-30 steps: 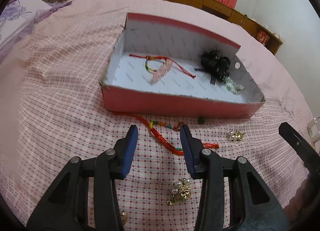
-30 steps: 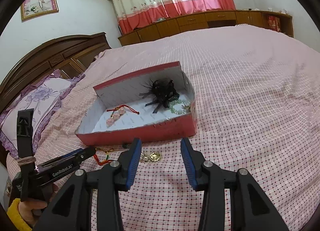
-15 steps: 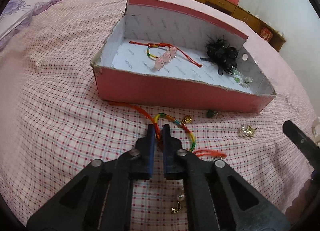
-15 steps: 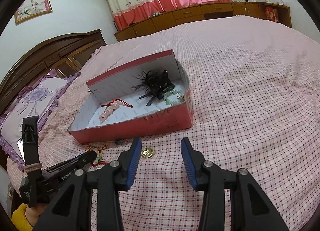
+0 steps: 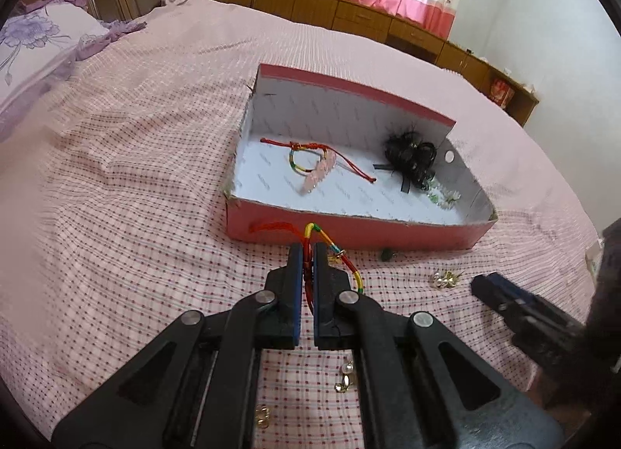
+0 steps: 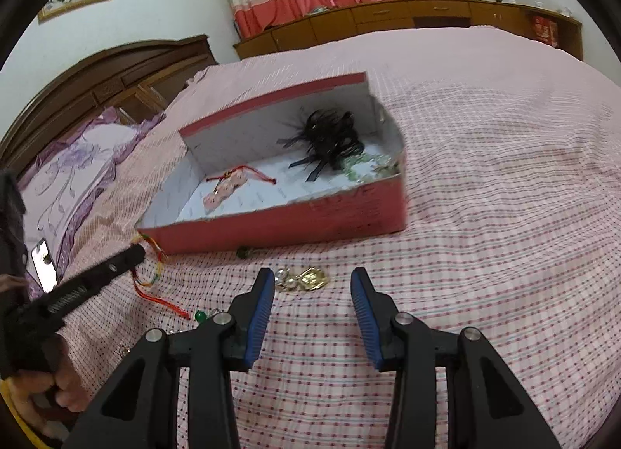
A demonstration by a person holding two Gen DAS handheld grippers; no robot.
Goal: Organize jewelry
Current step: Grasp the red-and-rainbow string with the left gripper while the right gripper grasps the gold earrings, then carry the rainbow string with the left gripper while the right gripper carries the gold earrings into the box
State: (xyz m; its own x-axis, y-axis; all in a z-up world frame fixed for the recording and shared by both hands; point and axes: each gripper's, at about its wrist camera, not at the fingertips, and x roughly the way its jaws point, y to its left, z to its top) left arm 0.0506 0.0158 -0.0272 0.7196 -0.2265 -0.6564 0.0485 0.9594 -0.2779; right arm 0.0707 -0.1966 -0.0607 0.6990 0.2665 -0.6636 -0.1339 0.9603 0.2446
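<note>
My left gripper (image 5: 307, 249) is shut on a red and rainbow cord bracelet (image 5: 310, 230) and holds it lifted just in front of the red box's (image 5: 349, 229) near wall. The bracelet's tail hangs down in the right wrist view (image 6: 153, 286). The box (image 6: 295, 225) holds a red cord bracelet with pink beads (image 5: 316, 167), a black feathery hair piece (image 5: 411, 157) and green-white beads (image 5: 442, 196). My right gripper (image 6: 310, 286) is open, low over the bed, just behind a gold and pearl brooch (image 6: 304, 278).
Loose pieces lie on the pink checked bedspread: a dark green bead (image 5: 386, 253) by the box, gold-pearl earrings (image 5: 446, 279), small gold pieces (image 5: 345, 377) near my left gripper. A phone (image 6: 43, 266) lies at the left. Pillows and headboard stand beyond.
My left gripper closed on the rainbow cord bracelet and has lifted it off the bedspread toward the box. My right gripper moved closer to the gold brooch and stayed open.
</note>
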